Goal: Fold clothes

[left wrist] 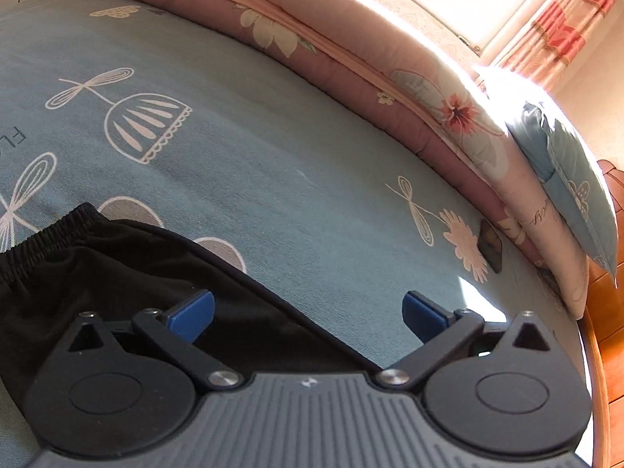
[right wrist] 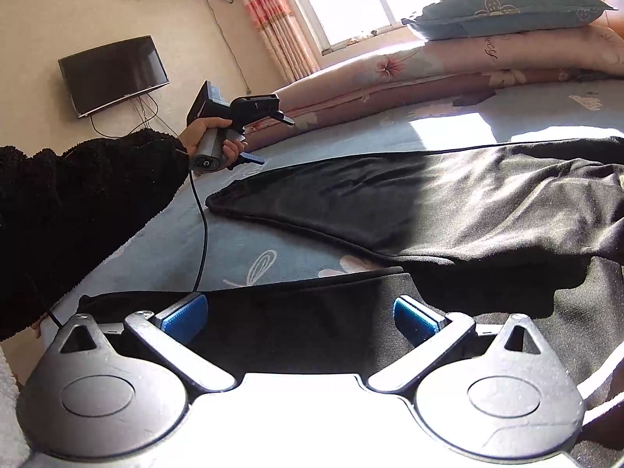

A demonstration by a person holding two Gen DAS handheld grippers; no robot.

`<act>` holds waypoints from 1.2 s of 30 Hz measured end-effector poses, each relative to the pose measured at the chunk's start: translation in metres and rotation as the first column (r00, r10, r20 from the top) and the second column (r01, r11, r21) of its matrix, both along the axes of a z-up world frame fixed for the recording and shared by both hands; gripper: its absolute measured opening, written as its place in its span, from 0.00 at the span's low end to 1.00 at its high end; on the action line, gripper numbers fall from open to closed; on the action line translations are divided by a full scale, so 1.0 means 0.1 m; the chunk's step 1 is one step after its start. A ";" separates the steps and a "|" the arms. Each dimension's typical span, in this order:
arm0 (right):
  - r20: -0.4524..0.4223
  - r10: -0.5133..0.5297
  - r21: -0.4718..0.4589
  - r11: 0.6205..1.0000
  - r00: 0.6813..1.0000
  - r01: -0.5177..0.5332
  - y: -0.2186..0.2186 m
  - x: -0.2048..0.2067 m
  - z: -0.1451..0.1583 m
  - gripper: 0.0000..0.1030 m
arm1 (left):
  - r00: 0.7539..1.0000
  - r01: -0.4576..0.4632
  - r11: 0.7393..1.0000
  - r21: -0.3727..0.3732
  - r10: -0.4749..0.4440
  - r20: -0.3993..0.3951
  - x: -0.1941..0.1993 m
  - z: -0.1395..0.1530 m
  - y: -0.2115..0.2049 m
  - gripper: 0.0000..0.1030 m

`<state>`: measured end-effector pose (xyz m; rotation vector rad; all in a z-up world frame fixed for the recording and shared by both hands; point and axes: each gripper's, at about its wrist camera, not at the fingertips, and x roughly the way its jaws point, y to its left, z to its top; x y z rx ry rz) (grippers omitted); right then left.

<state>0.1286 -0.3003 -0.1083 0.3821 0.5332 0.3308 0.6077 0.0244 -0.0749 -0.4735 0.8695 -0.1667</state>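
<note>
printed cotton bedsheet [left wrist: 273, 163], soft black trousers [right wrist: 448, 202], elastic waistband [left wrist: 43, 234]

Bed sheet [left wrist: 241, 163], left edge of the left wrist view: printed capitals "FL", cut off by the frame, rest unreadable. Folded quilt [left wrist: 538, 214] under the pillow: cursive script, too blurred to make out there; the right wrist view shows the same script on the quilt [right wrist: 489, 48], ending in what looks like "cy", remainder illegible. Left gripper's handle base [right wrist: 205, 163]: round mark, possibly a "G", uncertain
</note>
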 end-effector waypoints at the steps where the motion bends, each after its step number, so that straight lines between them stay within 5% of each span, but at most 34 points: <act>1: -0.017 -0.001 0.006 1.000 1.000 0.002 0.00 0.03 -0.03 1.00 | 1.000 -0.007 1.000 0.010 0.007 -0.011 0.04 -0.07 0.03 0.99; 10: -0.047 -0.016 -0.023 1.000 0.999 0.015 0.07 0.10 -0.19 1.00 | 0.999 0.028 0.999 0.047 -0.027 -0.017 0.21 -0.17 0.09 0.99; 13: -0.046 -0.017 -0.016 1.000 0.999 0.016 0.06 0.09 -0.20 1.00 | 0.994 0.060 0.998 0.017 -0.058 -0.089 0.32 -0.23 0.08 0.99; 20: -0.045 -0.018 -0.008 1.000 0.999 0.018 0.06 0.09 -0.21 1.00 | 0.997 -0.061 0.996 0.071 0.058 0.043 0.49 -0.25 0.08 0.99; 26: -0.043 -0.022 0.000 1.000 0.999 0.022 0.06 0.09 -0.21 1.00 | 0.993 0.050 0.998 0.030 -0.053 0.105 0.22 0.05 0.13 0.99; 32: -0.044 -0.026 -0.011 1.000 0.999 0.025 0.08 0.09 -0.20 1.00 | 0.995 0.056 0.995 0.084 -0.049 -0.089 0.29 -0.18 0.20 0.99; 36: -0.045 -0.025 -0.010 1.000 0.999 0.025 0.08 0.10 -0.20 1.00 | 0.999 -0.001 0.991 0.133 0.006 -0.036 0.38 -0.27 0.16 0.99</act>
